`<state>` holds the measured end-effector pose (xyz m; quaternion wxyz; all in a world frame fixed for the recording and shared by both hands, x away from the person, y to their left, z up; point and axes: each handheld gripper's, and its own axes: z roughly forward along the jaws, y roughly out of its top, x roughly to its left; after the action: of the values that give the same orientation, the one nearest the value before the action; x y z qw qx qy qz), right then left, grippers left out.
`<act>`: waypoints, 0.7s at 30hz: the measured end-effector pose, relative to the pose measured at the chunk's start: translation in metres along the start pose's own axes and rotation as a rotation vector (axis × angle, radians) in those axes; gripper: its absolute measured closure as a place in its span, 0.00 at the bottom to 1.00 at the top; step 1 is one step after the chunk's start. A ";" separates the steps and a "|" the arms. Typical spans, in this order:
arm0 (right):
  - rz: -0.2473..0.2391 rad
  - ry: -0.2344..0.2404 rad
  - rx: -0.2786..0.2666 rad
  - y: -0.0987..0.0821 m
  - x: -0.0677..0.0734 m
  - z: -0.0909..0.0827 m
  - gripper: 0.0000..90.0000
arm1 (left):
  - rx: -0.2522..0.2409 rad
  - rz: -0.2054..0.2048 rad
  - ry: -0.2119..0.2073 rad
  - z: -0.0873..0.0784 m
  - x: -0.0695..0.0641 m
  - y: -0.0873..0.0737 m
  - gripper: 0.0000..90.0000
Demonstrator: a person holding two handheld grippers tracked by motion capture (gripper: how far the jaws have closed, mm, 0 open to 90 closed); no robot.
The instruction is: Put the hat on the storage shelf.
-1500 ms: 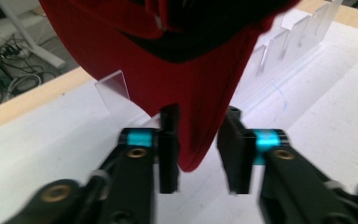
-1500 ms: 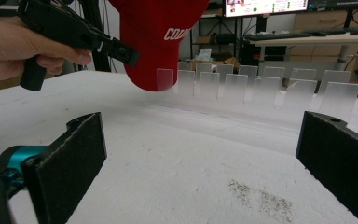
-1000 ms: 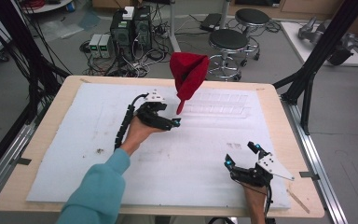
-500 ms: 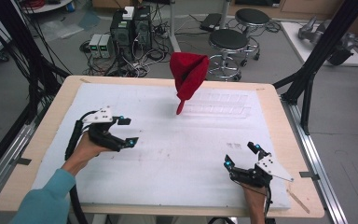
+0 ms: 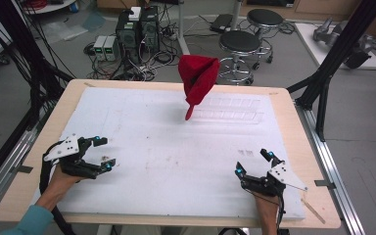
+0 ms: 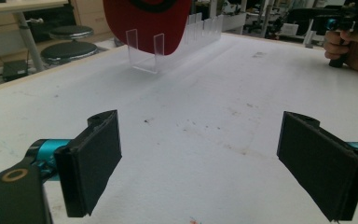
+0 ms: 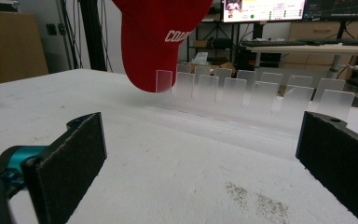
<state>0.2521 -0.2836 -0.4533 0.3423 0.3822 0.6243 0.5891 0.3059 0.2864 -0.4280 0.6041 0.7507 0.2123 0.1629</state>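
Over at the near left corner, the left gripper point(image 5: 99, 152) is pulling back from the red cap point(image 5: 198, 78), jaws spread wide and empty. That cap is hanging on the clear rack point(image 5: 235, 109) at the far side, so the hanging part looks done. Right gripper point(image 5: 252, 166) is resting near the front edge, spread open too.

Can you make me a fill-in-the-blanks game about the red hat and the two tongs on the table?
1. The cap sitting on the clear rack is the colour ____.
2. The jaws of the left tongs are ____, with nothing between them.
3. The right tongs are at the near ____ corner of the table.
4. The round seats on the floor beyond the table are ____.

Missing words: red; open; right; stools
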 end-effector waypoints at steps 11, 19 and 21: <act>0.006 0.004 -0.005 0.000 0.000 -0.001 0.00 | 0.024 0.020 -0.016 0.006 -0.001 -0.004 0.16; 0.007 0.007 -0.006 0.000 0.000 -0.001 0.00 | 0.020 0.016 0.009 -0.003 -0.002 -0.017 0.16; 0.006 0.007 -0.005 0.000 0.000 -0.001 0.00 | 0.014 0.013 0.015 -0.006 -0.001 -0.019 0.16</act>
<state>0.2514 -0.2844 -0.4535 0.3393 0.3813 0.6226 0.5931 0.2995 0.2941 -0.4451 0.5963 0.7548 0.2134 0.1710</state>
